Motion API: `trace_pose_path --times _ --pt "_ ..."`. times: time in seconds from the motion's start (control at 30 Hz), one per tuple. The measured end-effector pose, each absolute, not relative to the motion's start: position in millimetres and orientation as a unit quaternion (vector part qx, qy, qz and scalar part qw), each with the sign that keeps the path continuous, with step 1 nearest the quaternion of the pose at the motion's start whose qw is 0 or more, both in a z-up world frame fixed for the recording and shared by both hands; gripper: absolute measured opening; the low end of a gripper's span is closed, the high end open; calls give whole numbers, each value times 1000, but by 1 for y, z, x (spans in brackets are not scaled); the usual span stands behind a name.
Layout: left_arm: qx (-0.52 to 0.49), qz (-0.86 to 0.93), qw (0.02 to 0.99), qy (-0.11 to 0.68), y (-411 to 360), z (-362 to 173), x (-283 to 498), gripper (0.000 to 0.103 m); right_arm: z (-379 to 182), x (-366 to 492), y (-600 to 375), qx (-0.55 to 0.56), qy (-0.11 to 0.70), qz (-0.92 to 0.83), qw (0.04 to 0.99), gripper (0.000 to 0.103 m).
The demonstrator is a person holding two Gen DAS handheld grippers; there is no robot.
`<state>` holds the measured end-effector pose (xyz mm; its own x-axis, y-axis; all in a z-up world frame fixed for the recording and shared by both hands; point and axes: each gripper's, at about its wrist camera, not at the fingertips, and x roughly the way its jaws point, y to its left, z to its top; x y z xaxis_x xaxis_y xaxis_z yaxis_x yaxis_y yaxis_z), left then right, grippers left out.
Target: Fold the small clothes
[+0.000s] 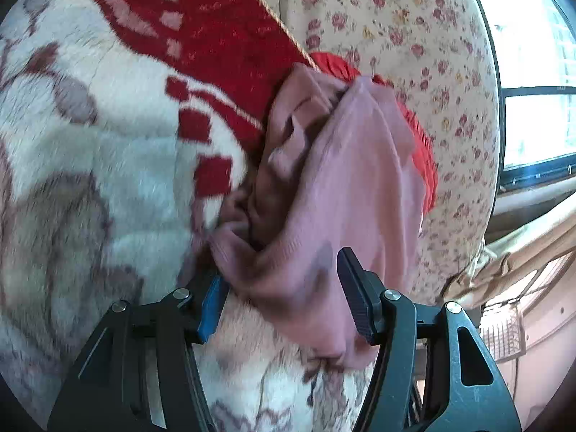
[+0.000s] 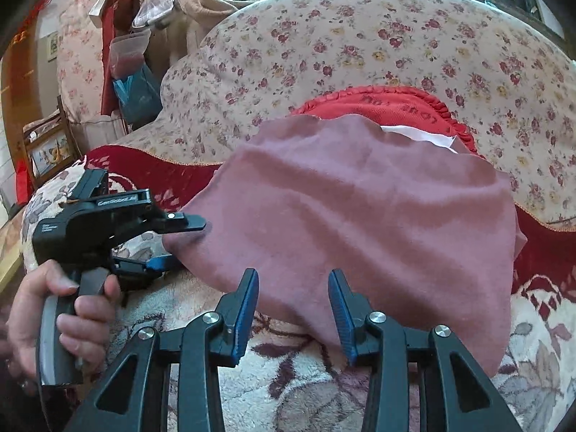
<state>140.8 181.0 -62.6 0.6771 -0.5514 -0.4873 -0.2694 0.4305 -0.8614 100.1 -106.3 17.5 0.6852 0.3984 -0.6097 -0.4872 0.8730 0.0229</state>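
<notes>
Daylight's pouring in from the window (image 1: 540,72), totally blown out on my feed. Blanket (image 1: 90,180) looks motion-smeared in the left view, and fisheye bends both pictures' edges into dark corners

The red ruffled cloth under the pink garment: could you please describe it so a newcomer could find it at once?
Start at the flowered sheet below the window. In front of it lies the dusty-pink garment; the red ruffled cloth peeks out along its far edge. Its gathered frilly border and plain bright red set it apart from the darker, patterned red of the plush blanket.
</notes>
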Motion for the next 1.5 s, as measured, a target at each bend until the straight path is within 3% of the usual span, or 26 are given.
trace_pose_path --times 0.1,0.2,0.27,0.5,0.7,0.83,0.97,1.17,1.23,1.3,1.37,1.5 --pt "-528 -75 754 384 186 -65 140 53 17 99 -106 -72 312 240 916 38" --pt "-500 -48 770 393 181 -65 137 14 19 99 -111 -69 308 241 918 38" --pt "-481 -44 784 390 175 -61 137 10 23 101 -116 -60 308 246 917 38" --pt "-238 2 917 319 110 3 116 9 74 168 -91 -9 373 288 882 38" --pt "-79 9 955 285 56 20 107 9 104 267 -5 16 487 378 787 39" --pt "-39 1 961 272 46 27 103 9 94 306 44 -5 559 391 731 39" --pt "-29 -8 961 276 43 30 104 9 94 322 78 -52 578 381 720 46" --pt "-30 -22 957 287 41 30 107 9 79 315 119 -171 605 342 699 48" --pt "-31 -26 956 290 40 29 107 9 79 307 131 -230 603 325 691 55" --pt "-34 -30 955 295 40 29 107 9 79 298 141 -290 586 309 690 77" --pt "-36 -29 954 297 41 28 108 9 80 289 149 -336 573 299 685 89" --pt "-37 -28 954 297 42 28 108 9 74 283 158 -357 577 296 672 89"
